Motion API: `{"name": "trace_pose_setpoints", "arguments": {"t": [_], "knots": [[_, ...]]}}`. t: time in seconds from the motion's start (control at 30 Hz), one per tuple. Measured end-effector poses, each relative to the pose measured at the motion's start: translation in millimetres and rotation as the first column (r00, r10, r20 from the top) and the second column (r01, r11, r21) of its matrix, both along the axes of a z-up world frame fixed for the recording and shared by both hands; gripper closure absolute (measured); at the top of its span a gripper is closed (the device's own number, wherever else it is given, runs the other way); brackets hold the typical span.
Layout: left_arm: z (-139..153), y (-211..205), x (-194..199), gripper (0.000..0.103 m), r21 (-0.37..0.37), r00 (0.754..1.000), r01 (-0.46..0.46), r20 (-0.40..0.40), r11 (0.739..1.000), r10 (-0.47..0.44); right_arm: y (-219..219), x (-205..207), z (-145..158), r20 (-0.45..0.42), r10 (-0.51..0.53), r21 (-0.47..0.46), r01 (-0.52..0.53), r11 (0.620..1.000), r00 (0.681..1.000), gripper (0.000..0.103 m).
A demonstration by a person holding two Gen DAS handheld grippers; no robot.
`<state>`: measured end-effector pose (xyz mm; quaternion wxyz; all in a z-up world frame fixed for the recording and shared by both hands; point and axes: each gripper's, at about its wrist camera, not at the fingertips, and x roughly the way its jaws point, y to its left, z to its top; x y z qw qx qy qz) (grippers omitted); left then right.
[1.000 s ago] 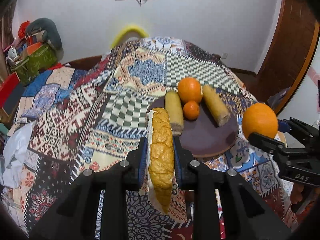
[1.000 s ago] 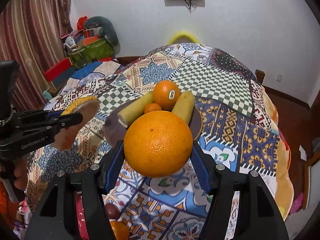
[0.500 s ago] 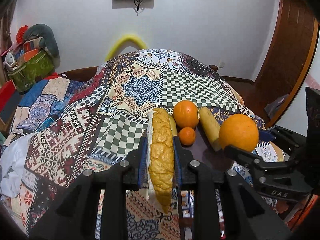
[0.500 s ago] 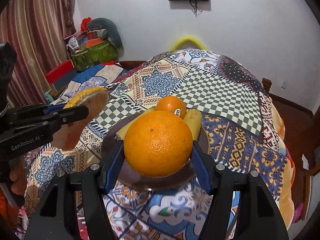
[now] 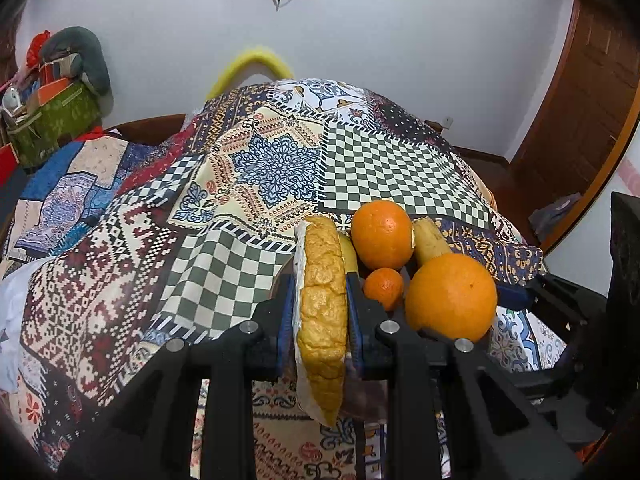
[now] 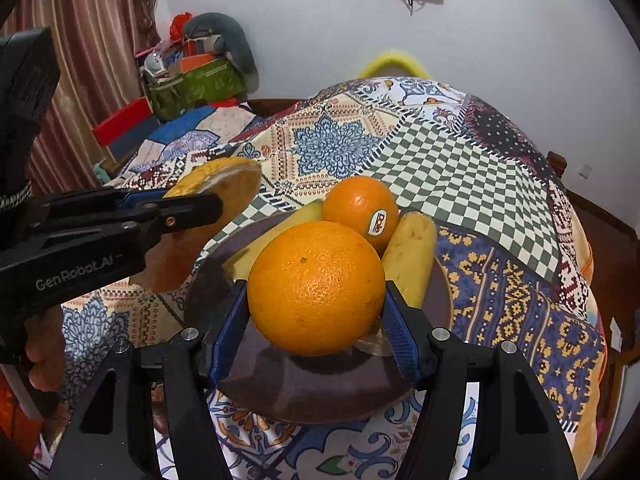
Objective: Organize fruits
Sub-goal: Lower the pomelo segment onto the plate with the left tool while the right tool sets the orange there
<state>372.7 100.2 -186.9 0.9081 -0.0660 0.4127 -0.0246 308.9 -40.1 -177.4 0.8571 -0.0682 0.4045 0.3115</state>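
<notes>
The right tongs (image 6: pixel 316 322) clamp a large orange (image 6: pixel 316 288) just above the dark plate (image 6: pixel 320 396) on the quilt-covered counter (image 6: pixel 460 168). At its 12 o'clock lie a stickered orange (image 6: pixel 360 210) and two bananas (image 6: pixel 410 260). At 9 o'clock, the left tongs (image 5: pixel 320 316) pinch a bumpy yellow fruit slice (image 5: pixel 322 312).

1. I have brought the right gripper (image 6: pixel 316 312) forward, so its big orange (image 6: pixel 316 288) now hangs over the dark plate (image 6: pixel 280 392) instead of short of it.
2. That orange now hides the small orange (image 5: pixel 384 286) from the right wrist camera.
3. The left gripper (image 5: pixel 320 312) with its melon slice (image 5: pixel 322 312) has closed in on the plate's left edge.
4. The two grippers now sit much nearer each other.
</notes>
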Motion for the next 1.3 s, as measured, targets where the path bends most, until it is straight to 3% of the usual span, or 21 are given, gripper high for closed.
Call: {"name": "trace_pose_setpoints", "arguments": {"t": [0.4,0.67,0.93,1.3], "knots": [[-12.5,-8.1,9.2,0.078,-0.004,0.998,0.025,-0.052,1.0,-0.026,0.1,1.7,-2.6,0.008,0.017,-0.032,-0.016,0.999,1.0,0.04],[-9.0,-8.9,0.5,0.074,-0.052,0.997,0.05,-0.056,0.997,-0.053,-8.6,-1.0,10.0,0.022,0.011,0.015,-0.011,1.0,1.0,0.04],[-4.3,-17.2,-9.9,0.074,-0.011,0.997,0.059,-0.051,0.998,-0.06,-23.0,-5.5,18.0,0.045,-0.031,0.013,0.03,0.999,0.998,0.04],[33.4,-16.0,-42.2,0.074,0.013,0.999,0.04,0.008,0.999,-0.04,-35.7,-24.7,38.4,0.066,-0.062,0.039,0.06,0.997,0.996,0.04]]}}
